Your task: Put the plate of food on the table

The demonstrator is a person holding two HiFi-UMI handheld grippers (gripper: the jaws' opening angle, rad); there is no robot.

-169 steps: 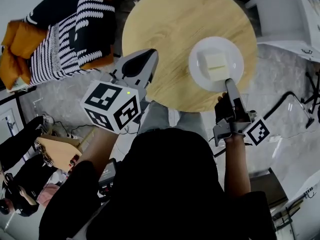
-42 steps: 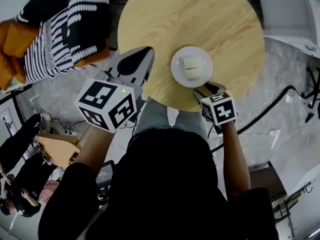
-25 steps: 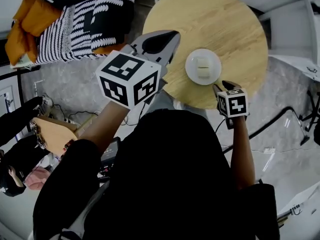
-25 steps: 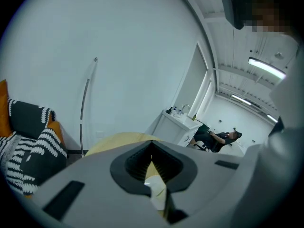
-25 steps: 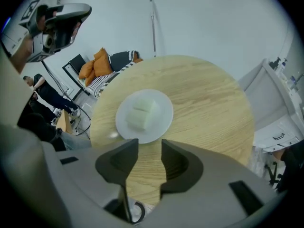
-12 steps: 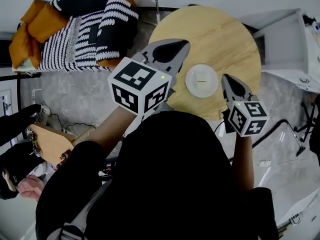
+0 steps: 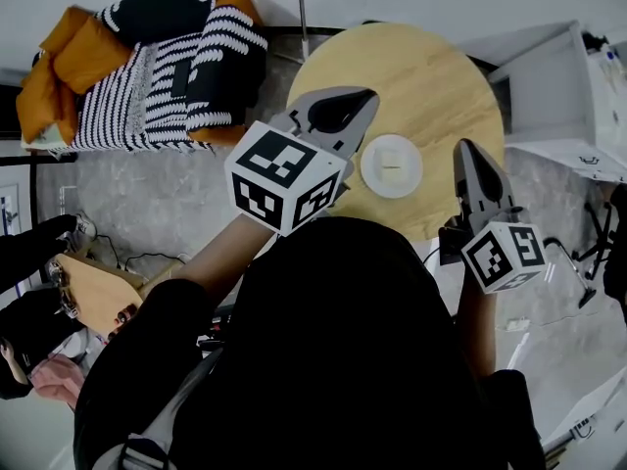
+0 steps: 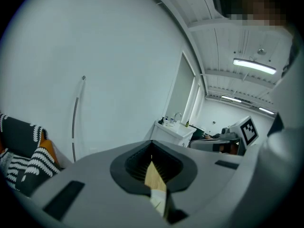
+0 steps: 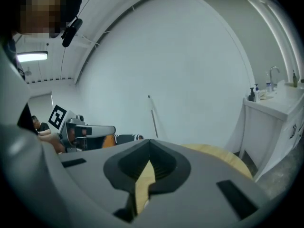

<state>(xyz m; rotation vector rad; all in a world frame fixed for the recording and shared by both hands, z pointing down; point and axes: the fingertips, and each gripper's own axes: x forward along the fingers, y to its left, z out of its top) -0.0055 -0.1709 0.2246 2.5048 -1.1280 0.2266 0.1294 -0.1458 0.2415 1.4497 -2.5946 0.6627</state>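
1. Far left – a couch piled with black-and-white striped and orange cushions (image 7: 147, 67) stands well apart from the work.

2. The left gripper (image 7: 364, 101), grey-shelled and carrying a cube with square markers (image 7: 284, 176), hangs above the near-left edge of the round, pale wooden table (image 7: 441, 67). Its own view shows the jaws clenched together at the tips with nothing between them.

3. The small round white plate (image 7: 391, 182) sits flat on the tabletop, near the table's near edge and between the two grippers, touched by neither. A pale square block of food (image 7: 392, 157) lies at its middle. By the look of things, the task's main step is done.

4. Handling, as a judgement: the plate looks stiff, smooth and light, so it is likely slippery under hard jaws and liable to chip if knocked. The food block seems to lie loose and would probably slide if the plate tipped. The best place to grip it is the bare rim on the near side, clear of the food, with the plate kept level.

5. The right gripper (image 7: 464, 153), with its own marker cube (image 7: 505, 256), is held up to the right of the plate – jaws pressed shut and empty, as its own view confirms.

6. Far right, a white cabinet (image 7: 549, 86) stands beside the table.
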